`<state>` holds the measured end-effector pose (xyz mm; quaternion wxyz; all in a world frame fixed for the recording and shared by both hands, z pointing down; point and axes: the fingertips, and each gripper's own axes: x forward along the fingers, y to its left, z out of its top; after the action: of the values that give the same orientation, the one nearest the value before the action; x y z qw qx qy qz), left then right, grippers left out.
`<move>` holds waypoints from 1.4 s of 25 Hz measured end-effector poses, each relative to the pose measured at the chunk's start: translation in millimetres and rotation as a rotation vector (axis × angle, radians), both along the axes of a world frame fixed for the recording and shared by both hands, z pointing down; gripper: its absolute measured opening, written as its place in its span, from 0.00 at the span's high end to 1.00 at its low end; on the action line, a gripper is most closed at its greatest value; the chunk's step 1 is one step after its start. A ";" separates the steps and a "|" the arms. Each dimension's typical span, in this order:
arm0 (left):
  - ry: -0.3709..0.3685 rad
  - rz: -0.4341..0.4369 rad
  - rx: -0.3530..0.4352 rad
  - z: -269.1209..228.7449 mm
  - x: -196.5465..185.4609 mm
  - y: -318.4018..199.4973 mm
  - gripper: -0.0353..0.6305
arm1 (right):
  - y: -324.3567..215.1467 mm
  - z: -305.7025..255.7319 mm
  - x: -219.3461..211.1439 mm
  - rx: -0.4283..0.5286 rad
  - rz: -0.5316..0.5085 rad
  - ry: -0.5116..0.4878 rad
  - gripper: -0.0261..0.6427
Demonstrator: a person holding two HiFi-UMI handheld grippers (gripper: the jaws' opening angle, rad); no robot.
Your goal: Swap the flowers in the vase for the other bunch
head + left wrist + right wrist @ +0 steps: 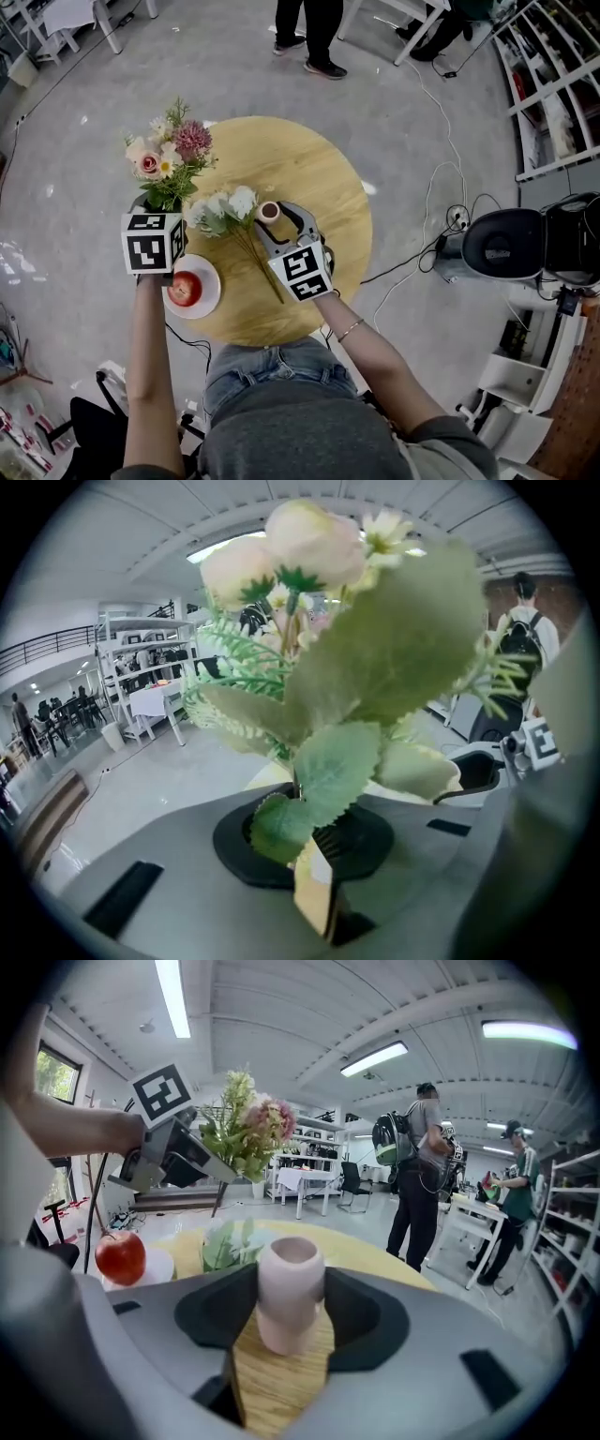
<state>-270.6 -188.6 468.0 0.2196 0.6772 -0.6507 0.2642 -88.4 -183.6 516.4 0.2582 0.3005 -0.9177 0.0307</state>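
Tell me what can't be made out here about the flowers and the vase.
- Left gripper view: leaves of the pink bunch cover its stems at the left gripper.
- Head view: bottom of the vase, hidden by the right gripper.
- Right gripper view: white bunch, mostly behind a jaw.

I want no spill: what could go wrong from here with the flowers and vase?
The left gripper holds the pink and cream flower bunch close to the red apple on its white plate at the edge of the wooden table; a slip may knock it off. The small pink vase in the right gripper has a narrow mouth; stems may miss.
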 end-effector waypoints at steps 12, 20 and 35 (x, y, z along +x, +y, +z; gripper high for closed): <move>-0.095 0.134 -0.131 49.8 30.5 -51.4 0.89 | -3.5 -2.9 3.6 -0.005 0.004 0.007 0.61; -0.135 0.192 -0.216 83.7 39.9 -69.7 0.89 | -8.9 -3.1 1.7 -0.008 0.009 0.008 0.61; -0.168 0.256 -0.301 112.5 47.9 -75.5 0.87 | -7.8 -1.7 1.5 -0.013 0.014 0.009 0.61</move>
<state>-222.7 -264.0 580.4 0.2278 0.6896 -0.5285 0.4396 -86.9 -191.3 514.7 0.2638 0.3055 -0.9141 0.0371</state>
